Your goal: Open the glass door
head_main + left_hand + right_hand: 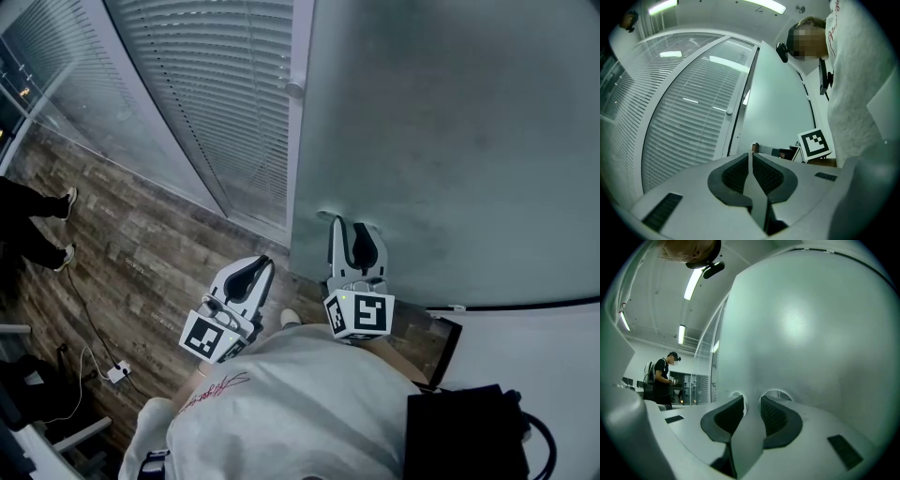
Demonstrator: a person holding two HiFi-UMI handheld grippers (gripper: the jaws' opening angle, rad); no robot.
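The frosted glass door (450, 141) fills the upper right of the head view. Its round knob (294, 90) sits on the door's left edge, beside a panel with slatted blinds (225, 103). My right gripper (353, 225) points straight at the door low down, fingertips touching or almost touching the glass, well below the knob. Its jaws stand a little apart with nothing between them (752, 401). My left gripper (261, 268) hangs back to the left, off the door, jaws together and empty (750, 157). From there the knob (730, 111) and door (778, 103) lie ahead.
Wood-pattern floor (141, 244) runs left of the door. A bystander's legs (37, 225) stand at the far left, and a cable with a plug block (117, 373) lies on the floor. A black bag (469, 436) sits lower right. Another person (661, 376) stands beyond the glass.
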